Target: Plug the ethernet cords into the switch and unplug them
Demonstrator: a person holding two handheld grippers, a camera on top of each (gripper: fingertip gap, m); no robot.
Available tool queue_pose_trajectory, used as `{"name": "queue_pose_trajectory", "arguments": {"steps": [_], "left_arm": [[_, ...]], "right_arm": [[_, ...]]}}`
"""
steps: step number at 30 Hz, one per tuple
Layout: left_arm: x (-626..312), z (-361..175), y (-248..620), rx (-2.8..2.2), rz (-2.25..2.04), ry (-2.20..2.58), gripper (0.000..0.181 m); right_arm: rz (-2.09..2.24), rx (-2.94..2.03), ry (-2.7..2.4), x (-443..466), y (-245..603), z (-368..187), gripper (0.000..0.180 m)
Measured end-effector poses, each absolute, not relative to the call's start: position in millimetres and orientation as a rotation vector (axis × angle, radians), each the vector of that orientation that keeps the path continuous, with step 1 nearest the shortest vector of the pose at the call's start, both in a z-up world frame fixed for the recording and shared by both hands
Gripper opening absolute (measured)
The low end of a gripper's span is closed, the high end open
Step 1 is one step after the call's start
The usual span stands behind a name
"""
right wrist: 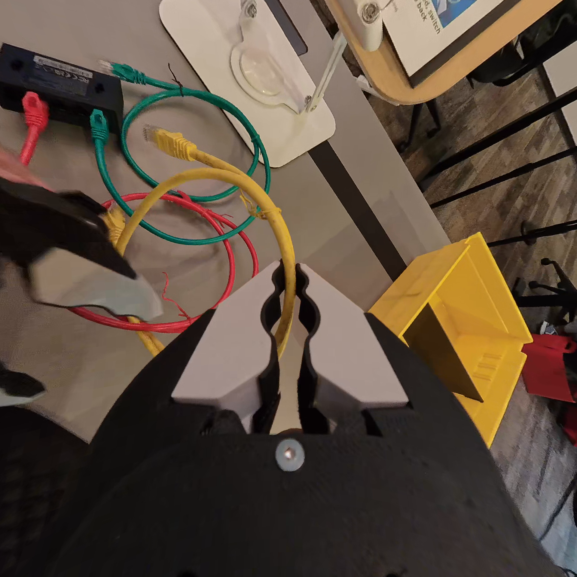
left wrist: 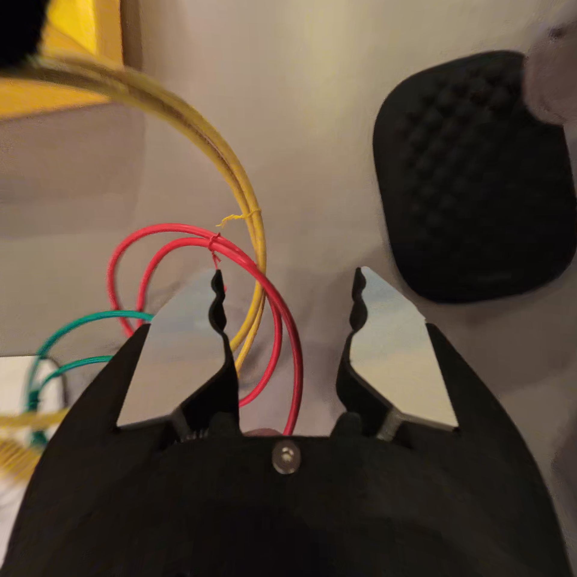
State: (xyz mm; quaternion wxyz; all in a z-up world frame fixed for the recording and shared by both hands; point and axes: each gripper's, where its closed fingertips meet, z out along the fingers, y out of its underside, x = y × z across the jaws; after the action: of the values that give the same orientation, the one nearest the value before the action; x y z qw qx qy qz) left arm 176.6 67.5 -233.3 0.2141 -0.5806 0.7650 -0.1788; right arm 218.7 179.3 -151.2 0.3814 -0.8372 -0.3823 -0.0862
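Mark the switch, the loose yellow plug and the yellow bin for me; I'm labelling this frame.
switch (right wrist: 62, 81): right wrist view, top face.
loose yellow plug (right wrist: 171, 144): right wrist view, ribbed boot.
yellow bin (right wrist: 462, 327): right wrist view, inner wall.

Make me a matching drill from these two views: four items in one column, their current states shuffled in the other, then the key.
Items
1. red cord
2. yellow cord
3. left tool
4. yellow bin

States
A. open, holding nothing
B. one end plugged into the black switch
C. pinched in the right tool, one plug lying loose on the table
D. sitting at the table's edge

Pairs: 1-B, 2-C, 3-A, 4-D
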Motion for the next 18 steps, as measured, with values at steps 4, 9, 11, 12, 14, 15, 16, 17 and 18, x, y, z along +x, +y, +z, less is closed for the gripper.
{"name": "queue_pose_trajectory", "arguments": {"steps": [4, 9, 11, 12, 14, 15, 16, 17, 18], "left_arm": [[201, -243, 76, -1.893, -0.781, 1.898, 0.068], [195, -265, 91, -2.132, -0.79, 1.781, 0.065], [189, -269, 94, -2.157, -0.734, 1.77, 0.065], [186, -268, 96, -2.135, -0.701, 1.775, 0.065], [183, -265, 90, -2.128, -0.758, 1.779, 0.045], [181, -266, 91, -2.126, -0.754, 1.78, 0.031], [179, -269, 91, -2.122, -0.747, 1.793, 0.019], [177, -270, 91, -2.13, -0.75, 1.797, 0.014], [176, -270, 91, -2.132, -0.741, 1.802, 0.013]], "right_arm": [[-0.181, -2.112, -0.944, 217, 176, -148, 0.003], [-0.169, -2.086, -0.95, 216, 171, -149, 0.003], [-0.172, -2.078, -0.951, 218, 168, -150, 0.003], [-0.166, -2.073, -0.943, 219, 167, -149, 0.003], [-0.144, -2.063, -0.928, 223, 165, -147, 0.003], [-0.134, -2.06, -0.924, 223, 164, -147, 0.003], [-0.13, -2.056, -0.924, 223, 162, -147, 0.003], [-0.131, -2.057, -0.928, 223, 161, -148, 0.003], [-0.135, -2.054, -0.93, 222, 161, -149, 0.003]]}}
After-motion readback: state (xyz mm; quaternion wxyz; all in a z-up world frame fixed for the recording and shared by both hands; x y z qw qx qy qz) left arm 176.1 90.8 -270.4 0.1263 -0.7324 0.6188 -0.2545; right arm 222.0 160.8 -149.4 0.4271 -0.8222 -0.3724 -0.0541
